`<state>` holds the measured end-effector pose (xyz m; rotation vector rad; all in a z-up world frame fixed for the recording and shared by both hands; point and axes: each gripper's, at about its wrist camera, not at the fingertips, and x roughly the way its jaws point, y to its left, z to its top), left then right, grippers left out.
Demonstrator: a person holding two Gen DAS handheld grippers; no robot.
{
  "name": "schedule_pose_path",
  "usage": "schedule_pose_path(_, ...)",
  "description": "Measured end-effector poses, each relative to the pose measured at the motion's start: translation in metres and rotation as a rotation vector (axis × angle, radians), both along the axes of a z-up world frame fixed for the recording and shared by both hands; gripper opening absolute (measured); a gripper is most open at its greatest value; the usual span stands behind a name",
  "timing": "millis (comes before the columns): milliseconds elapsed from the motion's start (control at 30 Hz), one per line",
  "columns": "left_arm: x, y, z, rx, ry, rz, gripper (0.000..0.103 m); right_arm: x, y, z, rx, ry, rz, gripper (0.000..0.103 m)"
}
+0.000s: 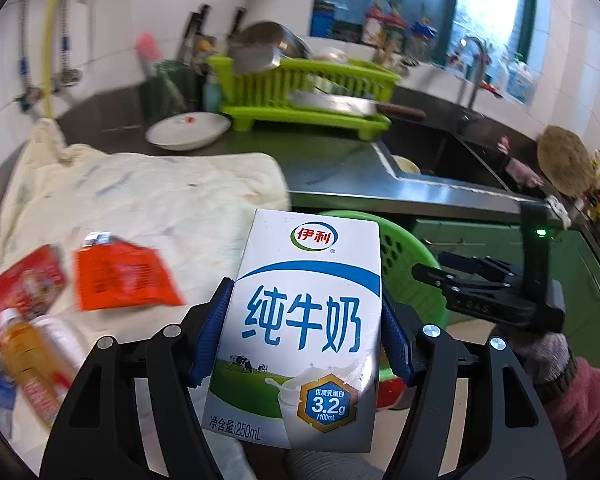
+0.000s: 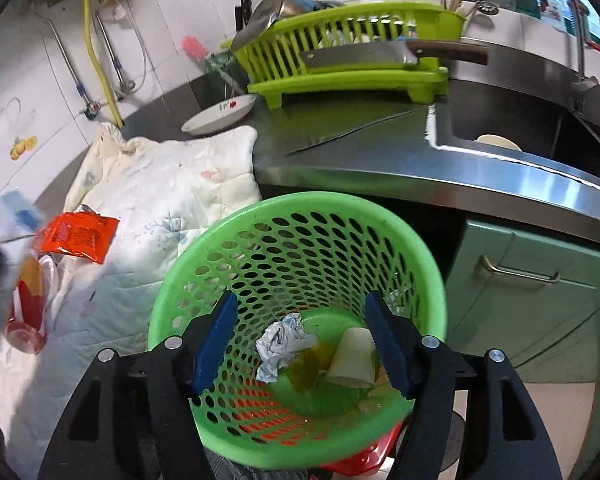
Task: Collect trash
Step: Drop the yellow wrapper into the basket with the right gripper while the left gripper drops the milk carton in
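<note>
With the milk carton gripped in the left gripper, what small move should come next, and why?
Probably carry the milk carton over the green basket and release it. The left gripper is shut on the carton, and the basket's rim shows just behind it. The right gripper stands open and empty above the basket, where crumpled paper and a cup already lie.

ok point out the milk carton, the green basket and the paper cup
milk carton (image 1: 306,320), left wrist view, front panel
green basket (image 2: 300,204), right wrist view, far rim
paper cup (image 2: 354,354), right wrist view, its side
</note>
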<state>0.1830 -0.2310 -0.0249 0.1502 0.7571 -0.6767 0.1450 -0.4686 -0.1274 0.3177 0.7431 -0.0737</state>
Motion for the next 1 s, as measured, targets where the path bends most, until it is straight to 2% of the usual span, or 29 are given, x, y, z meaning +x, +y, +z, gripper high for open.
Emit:
schedule_pose_path(333,0.022,-0.072,-0.054,0.042,0.109,-0.061,0.066,-0.039,-0.009,0.005,-0.047,-0.042,-0.026,0.070)
schedule_pose_path(567,0.031,-0.104,-0.084,0.055,0.170,-0.078,0.067,-0.049,-0.012,-0.005,-0.016,-0.036,-0.032,0.070)
schedule_pose_path(633,0.032,-0.114,-0.094,0.086,0.171,-0.076,0.068,-0.051,-0.013,-0.008,-0.010,-0.032,-0.038,0.070)
schedule_pose_path(733,0.037,-0.119,-0.106,0.088,0.208,-0.077,0.069,-0.055,-0.013,-0.012,-0.003,-0.027,-0.042,0.070)
schedule_pose_path(800,0.038,-0.121,-0.110,0.083,0.217,-0.080,0.075,-0.058,-0.013,-0.014,0.002,-0.021,-0.047,0.070)
schedule_pose_path(833,0.038,-0.121,-0.112,0.076,0.222,-0.078,0.081,-0.059,-0.014,-0.016,0.007,-0.018,-0.049,0.070)
schedule_pose_path(1000,0.036,-0.117,-0.112,0.049,0.224,-0.066,0.082,-0.064,-0.016,-0.021,0.024,-0.009,-0.064,0.070)
